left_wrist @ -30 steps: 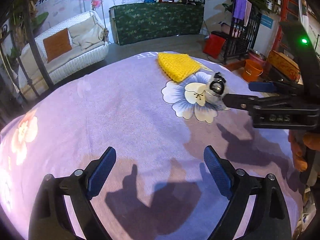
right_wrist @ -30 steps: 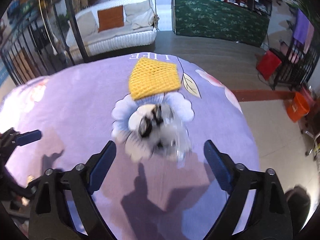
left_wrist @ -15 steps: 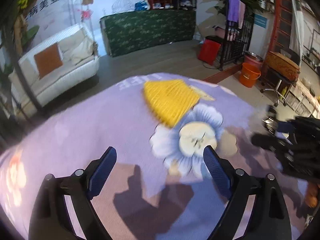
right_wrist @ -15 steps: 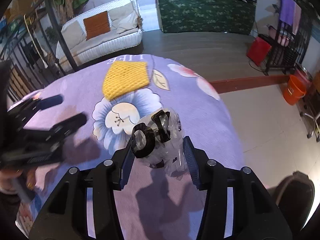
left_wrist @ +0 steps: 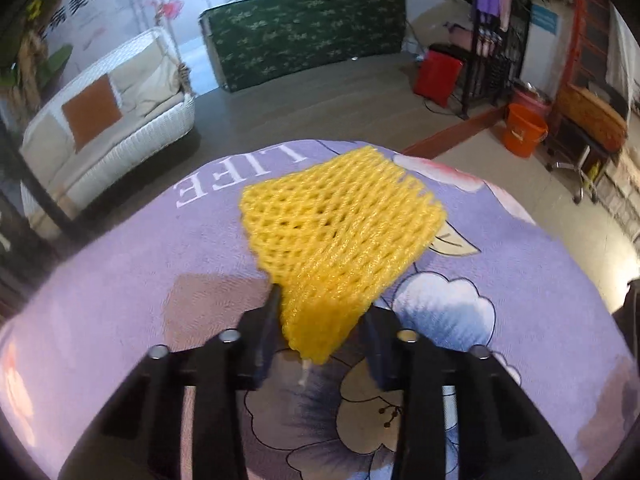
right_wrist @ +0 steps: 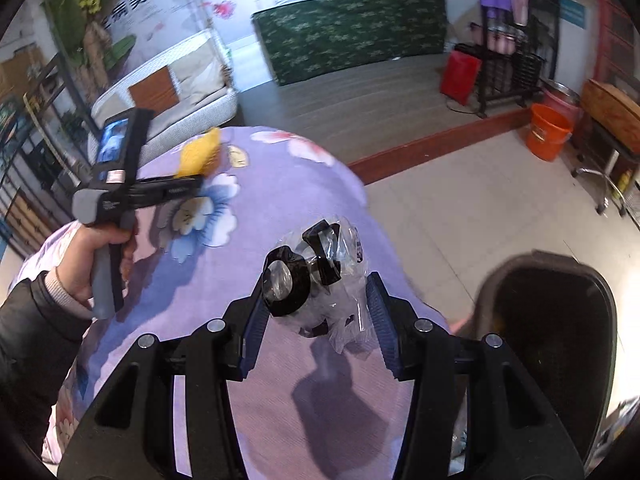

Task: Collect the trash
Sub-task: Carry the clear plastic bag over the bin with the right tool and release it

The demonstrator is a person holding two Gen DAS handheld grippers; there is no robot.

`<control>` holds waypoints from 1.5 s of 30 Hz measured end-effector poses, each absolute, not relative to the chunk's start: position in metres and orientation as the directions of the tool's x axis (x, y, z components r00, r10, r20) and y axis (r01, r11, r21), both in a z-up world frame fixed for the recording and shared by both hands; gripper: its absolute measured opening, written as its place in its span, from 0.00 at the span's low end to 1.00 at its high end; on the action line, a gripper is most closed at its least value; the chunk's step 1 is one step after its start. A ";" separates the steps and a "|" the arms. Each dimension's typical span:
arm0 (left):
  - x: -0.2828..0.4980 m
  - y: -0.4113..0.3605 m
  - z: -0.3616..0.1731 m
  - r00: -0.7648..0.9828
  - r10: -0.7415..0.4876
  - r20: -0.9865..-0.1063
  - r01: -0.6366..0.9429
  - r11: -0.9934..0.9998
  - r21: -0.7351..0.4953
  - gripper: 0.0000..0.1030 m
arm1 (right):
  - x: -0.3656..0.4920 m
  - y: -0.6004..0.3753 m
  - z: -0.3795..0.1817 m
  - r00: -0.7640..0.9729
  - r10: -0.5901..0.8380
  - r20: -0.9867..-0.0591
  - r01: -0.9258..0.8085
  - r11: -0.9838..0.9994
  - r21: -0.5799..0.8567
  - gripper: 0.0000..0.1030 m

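A yellow foam net (left_wrist: 340, 232) lies on the purple flowered tablecloth (left_wrist: 120, 280). Its near corner is pinched between the blue pads of my left gripper (left_wrist: 320, 312), whose jaws are closing on it. In the right wrist view that left gripper (right_wrist: 196, 184) reaches the net (right_wrist: 198, 152) at the table's far side, held by a hand (right_wrist: 92, 256). My right gripper (right_wrist: 318, 292) is shut on a crumpled clear plastic wrapper with black pieces (right_wrist: 344, 248). It holds the wrapper above the table's right edge.
A dark open bin (right_wrist: 560, 320) stands on the floor just right of the table. Farther off are an orange bucket (right_wrist: 546, 138), a red bag (right_wrist: 460, 72), a white wicker sofa (left_wrist: 108, 128) and a green-covered counter (left_wrist: 304, 36).
My left gripper moved forward to the yellow net and closed on its near corner. My right gripper closed on the plastic wrapper and carried it right, off the flower print towards the bin.
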State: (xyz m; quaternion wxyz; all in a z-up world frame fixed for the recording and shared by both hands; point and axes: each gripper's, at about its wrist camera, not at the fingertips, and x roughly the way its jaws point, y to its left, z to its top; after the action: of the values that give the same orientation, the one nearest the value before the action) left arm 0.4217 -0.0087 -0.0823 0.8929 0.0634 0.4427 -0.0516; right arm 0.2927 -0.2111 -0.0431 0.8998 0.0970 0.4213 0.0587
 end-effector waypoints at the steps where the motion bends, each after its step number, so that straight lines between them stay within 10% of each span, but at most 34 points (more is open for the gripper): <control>1: 0.420 -0.006 -0.081 0.599 -0.053 -0.799 0.138 0.990 0.038 0.23 | 0.289 -0.215 -0.045 0.641 0.184 -0.746 -0.012 0.973 0.229 0.47; 37: 0.187 -0.130 -0.017 0.567 -0.500 -0.655 0.483 0.845 -0.227 0.18 | 0.150 -0.338 -0.077 0.665 -0.004 -0.747 0.292 0.922 0.256 0.48; 42: 0.170 -0.158 -0.023 0.520 -0.552 -0.652 0.540 0.804 -0.250 0.18 | 0.155 -0.353 -0.111 0.621 -0.027 -0.783 0.339 0.910 0.237 0.80; 45: 0.167 -0.179 -0.027 0.488 -0.573 -0.659 0.570 0.780 -0.256 0.18 | 0.149 -0.362 -0.118 0.612 -0.059 -0.788 0.376 0.899 0.225 0.80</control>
State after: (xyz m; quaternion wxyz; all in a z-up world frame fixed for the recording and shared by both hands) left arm 0.1665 -0.1786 -0.0270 0.8625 -0.0015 0.3824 -0.3314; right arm 0.1494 -0.3616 -0.1178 0.8780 0.1876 0.4225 -0.1239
